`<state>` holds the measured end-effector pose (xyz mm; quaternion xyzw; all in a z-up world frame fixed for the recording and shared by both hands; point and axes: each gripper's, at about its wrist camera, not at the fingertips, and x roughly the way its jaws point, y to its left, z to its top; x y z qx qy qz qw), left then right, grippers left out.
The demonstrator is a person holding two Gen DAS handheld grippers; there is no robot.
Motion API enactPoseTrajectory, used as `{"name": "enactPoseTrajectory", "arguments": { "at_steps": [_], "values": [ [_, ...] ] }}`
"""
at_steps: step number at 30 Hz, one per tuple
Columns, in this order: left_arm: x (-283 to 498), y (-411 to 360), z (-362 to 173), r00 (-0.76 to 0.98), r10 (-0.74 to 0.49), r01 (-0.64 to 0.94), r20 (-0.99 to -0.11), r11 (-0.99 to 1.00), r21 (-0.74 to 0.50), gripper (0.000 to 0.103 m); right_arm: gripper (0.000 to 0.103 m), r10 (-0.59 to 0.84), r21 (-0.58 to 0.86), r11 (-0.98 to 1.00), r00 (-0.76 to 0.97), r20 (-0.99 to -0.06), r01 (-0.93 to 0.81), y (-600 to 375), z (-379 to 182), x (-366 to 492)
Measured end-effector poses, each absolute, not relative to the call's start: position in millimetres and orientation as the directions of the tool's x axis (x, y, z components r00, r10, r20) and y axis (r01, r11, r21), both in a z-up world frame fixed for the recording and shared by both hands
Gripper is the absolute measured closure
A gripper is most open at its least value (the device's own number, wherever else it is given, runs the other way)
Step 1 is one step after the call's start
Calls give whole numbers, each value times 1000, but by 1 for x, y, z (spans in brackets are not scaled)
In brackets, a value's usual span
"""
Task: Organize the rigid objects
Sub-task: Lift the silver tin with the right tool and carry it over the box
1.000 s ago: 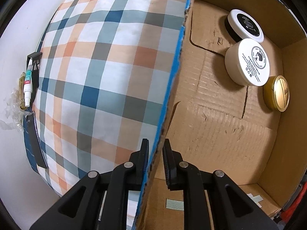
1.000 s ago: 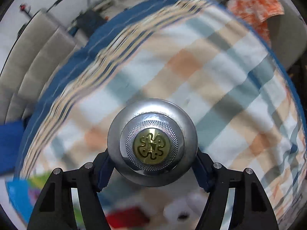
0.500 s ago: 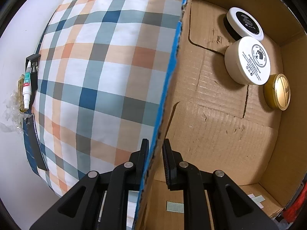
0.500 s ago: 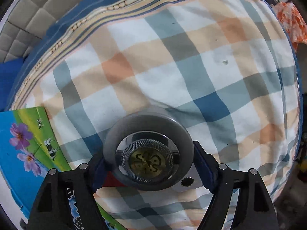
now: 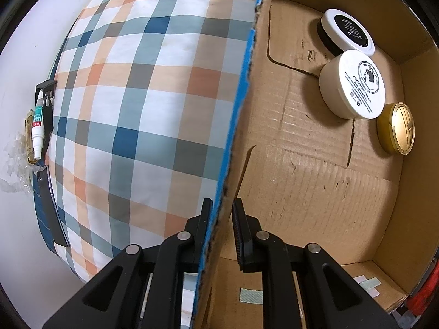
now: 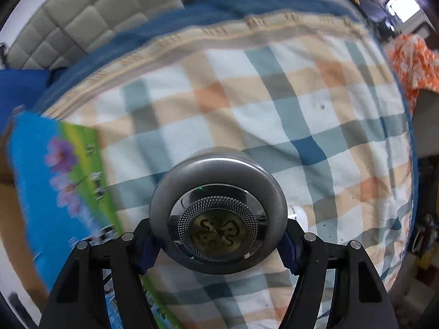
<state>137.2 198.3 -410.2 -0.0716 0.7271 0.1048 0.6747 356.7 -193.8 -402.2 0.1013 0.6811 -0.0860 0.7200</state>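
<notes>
Meanwhile, left gripper (image 5: 221,219) pinches box wall (image 5: 241,104); right gripper (image 6: 218,235) clamps silver tin (image 6: 218,213).

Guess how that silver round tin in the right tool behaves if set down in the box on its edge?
The silver tin is round with a curved, glossy rim, so on edge it probably rolls. The right tool grips that smooth rim, so slipping seems possible. Laid flat like the gold tin, it should sit stable.
</notes>
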Motion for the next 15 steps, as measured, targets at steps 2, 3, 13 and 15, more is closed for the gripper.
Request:
{"name": "enactPoseTrajectory", "arguments": {
  "at_steps": [2, 3, 13, 15],
  "values": [
    [138, 198, -410, -79, 38, -246, -996, 968, 56, 91, 31, 33, 54, 969, 91, -995, 240, -185, -384, 354],
    [138, 198, -410, -80, 38, -244, -996, 968, 57, 91, 31, 46, 71, 972, 115, -992, 222, -178, -371, 352],
    [140, 195, -411, -87, 42, -230, -995, 971, 61, 91, 31, 132, 139, 990, 217, -967, 16, -123, -291, 301],
    [140, 194, -411, -88, 44, -224, -995, 973, 63, 91, 31, 141, 138, 990, 220, -965, -29, -104, -286, 295]
  ]
}}
